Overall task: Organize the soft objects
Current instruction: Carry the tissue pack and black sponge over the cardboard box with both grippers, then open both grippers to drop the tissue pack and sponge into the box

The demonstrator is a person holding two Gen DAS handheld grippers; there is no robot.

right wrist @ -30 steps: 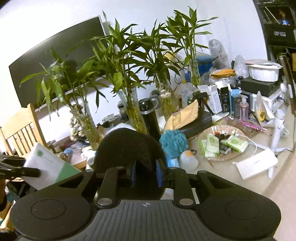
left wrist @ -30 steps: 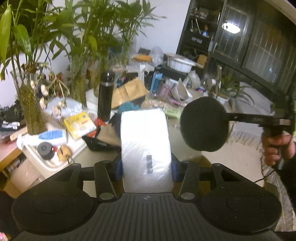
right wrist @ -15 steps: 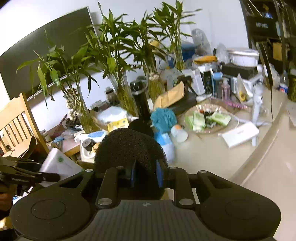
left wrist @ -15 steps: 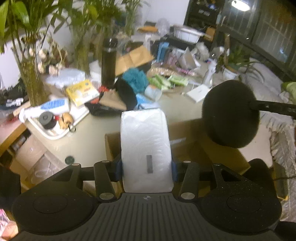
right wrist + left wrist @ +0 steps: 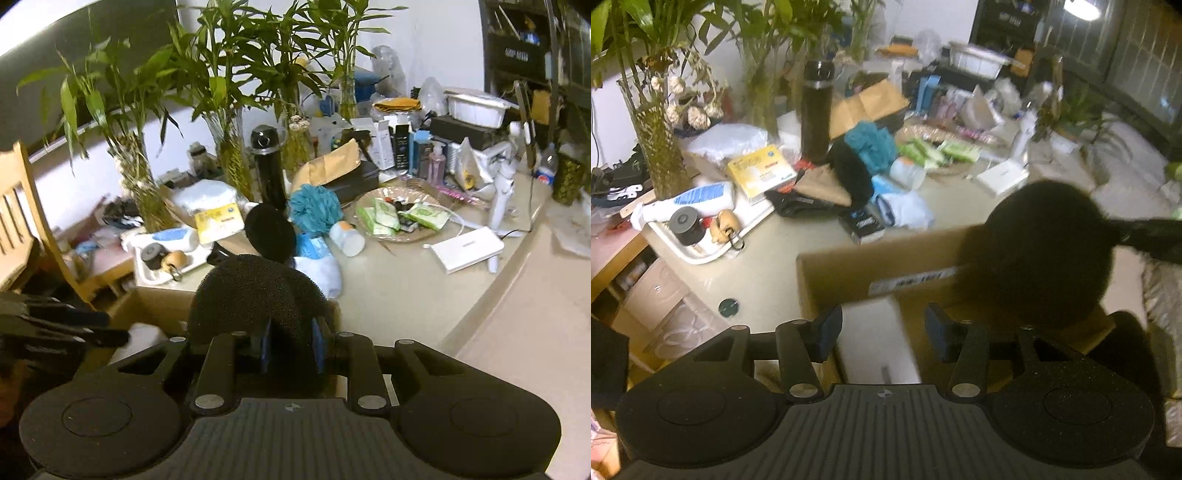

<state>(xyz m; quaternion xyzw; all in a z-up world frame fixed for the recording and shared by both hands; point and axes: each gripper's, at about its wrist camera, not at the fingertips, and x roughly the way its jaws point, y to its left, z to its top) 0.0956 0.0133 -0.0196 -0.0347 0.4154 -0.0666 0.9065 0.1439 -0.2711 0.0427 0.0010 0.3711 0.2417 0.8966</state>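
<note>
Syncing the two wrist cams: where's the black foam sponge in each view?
Left wrist: black foam sponge at right of centre, over the cardboard box, held from the right edge by the right gripper.
Right wrist: bottom centre, pinched between the right gripper pads.
Shared landmark: teal bath pouf beside the black flask.

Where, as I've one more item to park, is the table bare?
Bare tabletop between the white tray and the cardboard box, and from the box to the flat white case. Crowded behind, around the black bottle and plants.
</note>
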